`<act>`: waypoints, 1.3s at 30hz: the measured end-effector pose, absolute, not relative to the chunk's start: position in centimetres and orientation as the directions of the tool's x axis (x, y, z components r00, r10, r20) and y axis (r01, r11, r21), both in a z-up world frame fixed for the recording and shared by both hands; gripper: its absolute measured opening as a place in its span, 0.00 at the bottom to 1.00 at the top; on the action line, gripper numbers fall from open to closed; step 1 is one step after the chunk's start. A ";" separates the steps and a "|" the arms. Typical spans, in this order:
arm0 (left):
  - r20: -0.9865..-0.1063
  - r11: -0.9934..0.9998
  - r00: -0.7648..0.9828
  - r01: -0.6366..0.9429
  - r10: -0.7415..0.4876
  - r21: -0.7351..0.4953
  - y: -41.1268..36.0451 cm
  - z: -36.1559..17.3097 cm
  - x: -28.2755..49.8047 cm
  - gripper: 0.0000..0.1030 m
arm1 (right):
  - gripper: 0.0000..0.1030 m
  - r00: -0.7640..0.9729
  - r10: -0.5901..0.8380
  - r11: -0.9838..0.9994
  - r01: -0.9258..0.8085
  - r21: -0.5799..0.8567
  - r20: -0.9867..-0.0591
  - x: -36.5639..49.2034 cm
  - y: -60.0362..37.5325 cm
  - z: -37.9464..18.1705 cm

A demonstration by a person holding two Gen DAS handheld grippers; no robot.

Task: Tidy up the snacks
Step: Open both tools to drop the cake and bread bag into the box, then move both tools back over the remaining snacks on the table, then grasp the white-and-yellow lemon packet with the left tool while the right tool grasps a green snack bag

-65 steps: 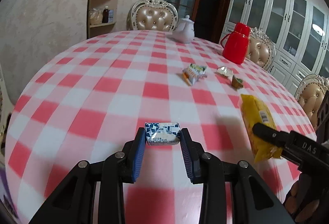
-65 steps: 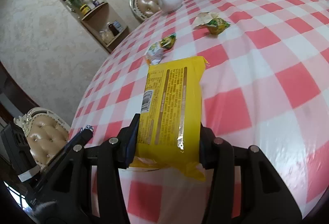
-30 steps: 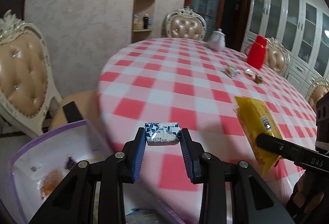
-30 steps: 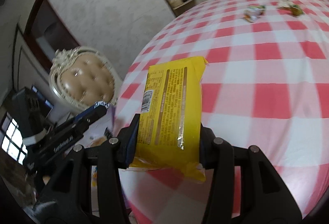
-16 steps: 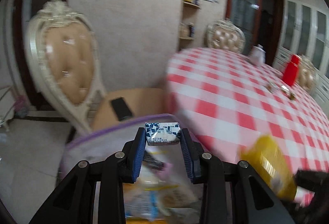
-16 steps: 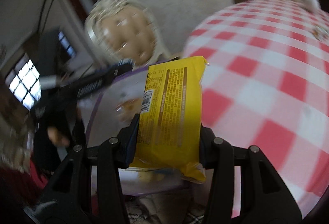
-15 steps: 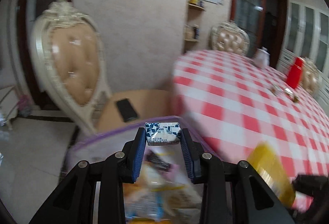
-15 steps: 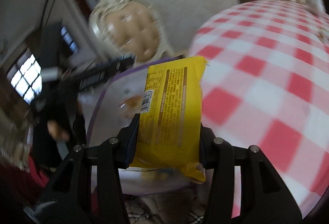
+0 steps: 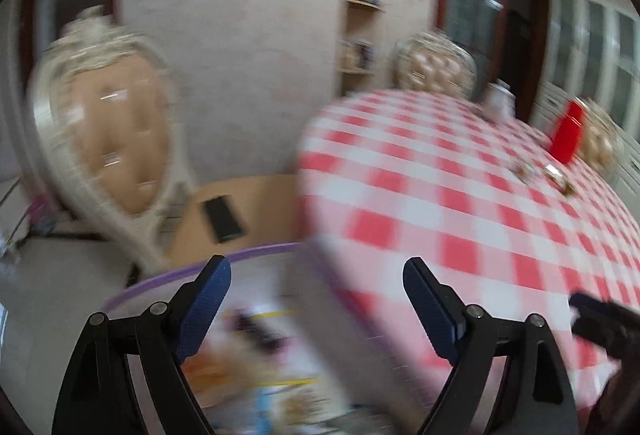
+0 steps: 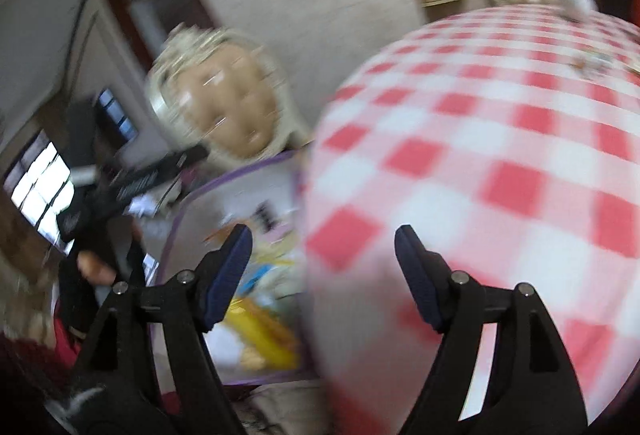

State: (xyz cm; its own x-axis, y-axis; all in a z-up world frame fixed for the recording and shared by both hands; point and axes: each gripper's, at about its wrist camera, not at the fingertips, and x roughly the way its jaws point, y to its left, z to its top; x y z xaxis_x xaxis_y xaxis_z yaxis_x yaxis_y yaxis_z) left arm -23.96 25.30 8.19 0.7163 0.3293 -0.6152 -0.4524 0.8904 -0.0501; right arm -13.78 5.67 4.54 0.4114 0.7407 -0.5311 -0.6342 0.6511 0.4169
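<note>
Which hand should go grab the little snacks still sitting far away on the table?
Probably the right gripper: both are open and empty by the purple-rimmed bin, but the leftover snacks near the red jug lie toward the right. The left gripper would have to cross over.

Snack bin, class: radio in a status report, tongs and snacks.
Left tongs open, empty. Right tongs open, empty. Yellow packet lying in purple-rimmed bin beside the table. Small snacks remain on cloth; nothing blocking.
</note>
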 end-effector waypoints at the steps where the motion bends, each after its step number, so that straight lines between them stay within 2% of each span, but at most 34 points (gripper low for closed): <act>1: -0.626 0.910 0.723 -0.411 0.293 -0.048 24.0 8.3 -22.4 0.86 | 0.78 0.440 0.717 0.680 -0.610 0.407 -0.541 -12.9 4.5 4.6; 5: -0.657 0.969 0.742 -0.238 0.133 -0.073 18.4 7.9 -13.5 0.86 | 0.79 0.567 0.577 0.815 -0.452 0.363 -0.588 -7.8 -1.4 4.8; 8: -0.670 0.980 0.743 -0.133 -0.001 -0.149 14.5 6.9 -5.6 0.86 | 0.80 0.616 0.483 0.874 -0.301 0.381 -0.622 -3.7 -6.6 4.3; 11: -0.671 0.979 0.739 -0.084 -0.064 -0.185 11.3 5.7 1.6 0.86 | 0.80 0.638 0.408 0.904 -0.180 0.389 -0.653 0.3 -10.8 3.9; 16: -0.680 0.979 0.727 -0.054 -0.098 -0.199 8.3 4.2 11.6 0.86 | 0.80 0.689 0.369 0.882 -0.046 0.469 -0.624 4.3 -16.5 2.3; 18: -0.686 0.966 0.714 -0.059 -0.136 -0.253 7.8 3.7 14.5 0.86 | 0.80 0.655 0.351 0.871 0.034 0.489 -0.669 4.8 -17.6 1.4; 21: -0.674 0.922 0.719 -0.127 -0.168 -0.365 7.6 3.5 18.4 0.86 | 0.80 0.675 0.355 0.868 0.019 0.497 -0.646 4.7 -17.9 2.0; 24: -0.693 0.873 0.708 -0.247 -0.134 -0.421 7.9 3.1 21.2 0.86 | 0.80 0.672 0.376 0.864 -0.005 0.504 -0.638 4.5 -17.5 2.4; 27: -0.723 0.856 0.680 -0.298 -0.121 -0.423 7.8 2.2 22.5 0.86 | 0.80 0.659 0.416 0.849 -0.035 0.527 -0.627 3.7 -17.2 2.2; 30: -0.752 0.906 0.655 -0.265 -0.081 -0.329 6.3 1.5 23.2 0.85 | 0.80 0.653 0.421 0.851 -0.044 0.523 -0.630 3.6 -16.9 2.0; 31: -0.758 0.918 0.648 -0.251 -0.078 -0.308 6.0 1.3 23.3 0.80 | 0.80 0.651 0.426 0.847 -0.042 0.530 -0.628 3.7 -17.0 2.0; 33: -0.757 0.938 0.651 -0.225 -0.055 -0.262 5.5 1.3 23.1 0.49 | 0.80 0.653 0.426 0.845 -0.039 0.534 -0.626 3.7 -17.2 1.8; 34: -0.750 0.941 0.658 -0.208 -0.067 -0.268 5.5 1.4 22.9 0.42 | 0.80 0.655 0.420 0.848 -0.038 0.528 -0.628 3.7 -17.2 1.8; 39: -0.717 0.956 0.693 -0.154 -0.075 -0.249 6.2 2.3 19.2 0.39 | 0.80 0.662 0.403 0.854 -0.024 0.519 -0.632 3.7 -18.0 1.3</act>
